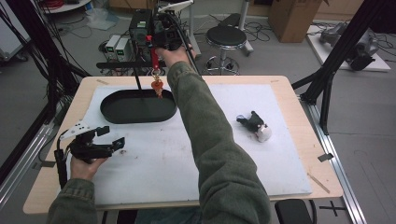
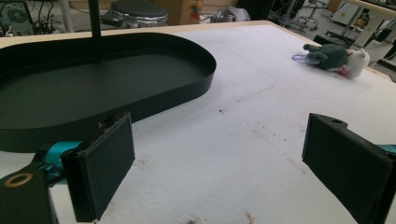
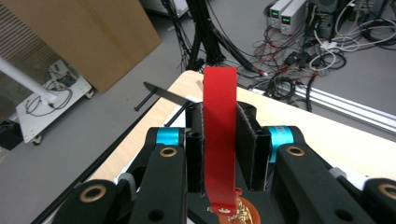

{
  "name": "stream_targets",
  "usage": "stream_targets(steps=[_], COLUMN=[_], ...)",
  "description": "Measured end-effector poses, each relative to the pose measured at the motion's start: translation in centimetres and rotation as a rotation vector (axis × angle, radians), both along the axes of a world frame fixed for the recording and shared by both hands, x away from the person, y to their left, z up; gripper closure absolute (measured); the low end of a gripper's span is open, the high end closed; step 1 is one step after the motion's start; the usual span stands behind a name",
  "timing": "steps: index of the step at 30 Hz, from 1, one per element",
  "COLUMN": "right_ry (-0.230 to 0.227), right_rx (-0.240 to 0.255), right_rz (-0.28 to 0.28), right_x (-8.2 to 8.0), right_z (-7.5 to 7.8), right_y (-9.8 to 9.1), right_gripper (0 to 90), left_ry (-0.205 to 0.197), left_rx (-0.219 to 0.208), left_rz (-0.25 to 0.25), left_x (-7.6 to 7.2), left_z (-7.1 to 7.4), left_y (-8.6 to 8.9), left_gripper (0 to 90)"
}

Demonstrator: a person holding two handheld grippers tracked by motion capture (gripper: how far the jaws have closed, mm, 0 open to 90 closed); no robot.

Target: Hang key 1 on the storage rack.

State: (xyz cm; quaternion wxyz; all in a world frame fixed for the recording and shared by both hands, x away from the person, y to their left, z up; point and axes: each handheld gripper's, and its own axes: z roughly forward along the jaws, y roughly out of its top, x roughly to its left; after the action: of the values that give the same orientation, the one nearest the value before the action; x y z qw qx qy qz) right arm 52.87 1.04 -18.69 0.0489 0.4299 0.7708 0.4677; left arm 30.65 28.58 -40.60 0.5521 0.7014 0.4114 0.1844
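Holding: our right gripper (image 1: 158, 70) is clenched on a red strap (image 3: 218, 140), so the charm (image 1: 157, 87) hangs free under it and does not drag on the counter (image 1: 289, 93).
Strap position: it stands upright between the two pads, gripped in the middle, and this keeps the charm from slipping out.
Charm place: it hangs in the air over the far rim of the black tray (image 1: 138, 106), near the thin post (image 1: 138, 83) that stands up from the tray.
Likely purpose: we judge the charm is meant for the tray or for the post; which one, we cannot tell.
Left gripper (image 1: 109, 140): released, nothing between the pads, resting low beside the tray's near edge, we think to wait and stay out of the way.
Plush toy (image 1: 254, 125): lying on the white mat (image 1: 163, 163), well apart from both grippers.
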Motion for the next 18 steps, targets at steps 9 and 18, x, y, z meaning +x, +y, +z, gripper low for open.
stream_targets(steps=[9, 18], right_ry=[0.012, 0.032], right_rx=[-0.031, -0.03], right_rz=[-0.052, -0.091], right_x=[1.5, 2.9], right_z=[-0.3, -1.5], right_y=[-0.3, -0.6], right_gripper=[75.2, 75.2], left_ry=[-0.001, 0.002], left_rx=[-0.004, 0.006], left_rz=[0.002, -0.002], left_x=[0.0, 0.1], left_z=[0.0, -0.1], left_y=[0.0, -0.1], left_gripper=[9.5, 9.5])
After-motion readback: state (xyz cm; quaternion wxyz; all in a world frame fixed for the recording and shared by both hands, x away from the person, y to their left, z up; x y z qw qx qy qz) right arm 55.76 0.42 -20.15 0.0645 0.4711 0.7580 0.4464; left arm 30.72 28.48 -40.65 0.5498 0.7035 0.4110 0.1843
